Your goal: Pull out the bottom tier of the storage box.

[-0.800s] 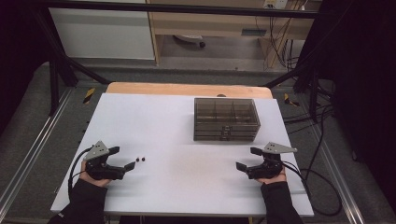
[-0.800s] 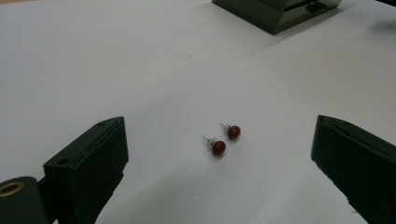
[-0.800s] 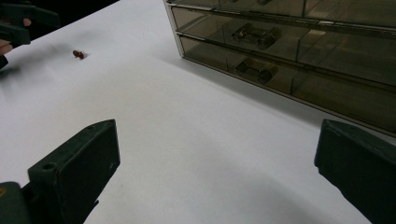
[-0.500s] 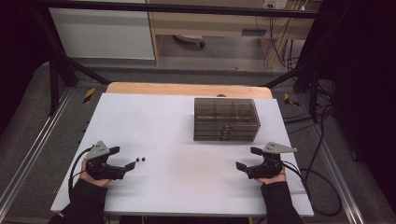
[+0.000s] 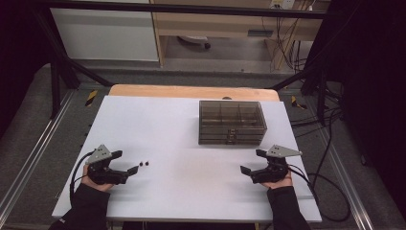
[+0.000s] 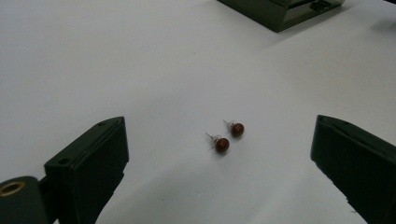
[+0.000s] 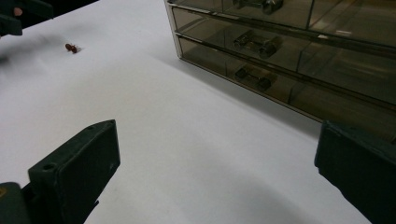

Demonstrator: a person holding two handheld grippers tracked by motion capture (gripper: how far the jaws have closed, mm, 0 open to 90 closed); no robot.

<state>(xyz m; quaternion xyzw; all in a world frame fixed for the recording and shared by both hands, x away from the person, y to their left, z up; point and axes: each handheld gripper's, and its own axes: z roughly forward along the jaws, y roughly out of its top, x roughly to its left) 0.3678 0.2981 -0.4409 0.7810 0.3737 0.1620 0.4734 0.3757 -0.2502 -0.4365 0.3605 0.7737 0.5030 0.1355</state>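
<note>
Two small dark red stud earrings (image 5: 143,164) lie side by side on the white table top (image 5: 191,201), at its front left. My left gripper (image 5: 125,162) rests just to their left, jaws wide open and pointing at them. In the left gripper view the studs (image 6: 229,136) lie on the table a little ahead, between the open jaws of that gripper (image 6: 219,112), untouched. My right gripper (image 5: 251,161) sits open at the front right with nothing in it. The right gripper view has its open jaws (image 7: 218,130) facing the smoked drawer box (image 7: 289,51), with the studs (image 7: 71,47) far off.
The smoked plastic drawer box (image 5: 231,122) stands at the back centre-right of the table with its drawers shut and small metal items inside. A wooden strip (image 5: 191,91) runs along the far edge. Cables (image 5: 330,191) trail off the right side.
</note>
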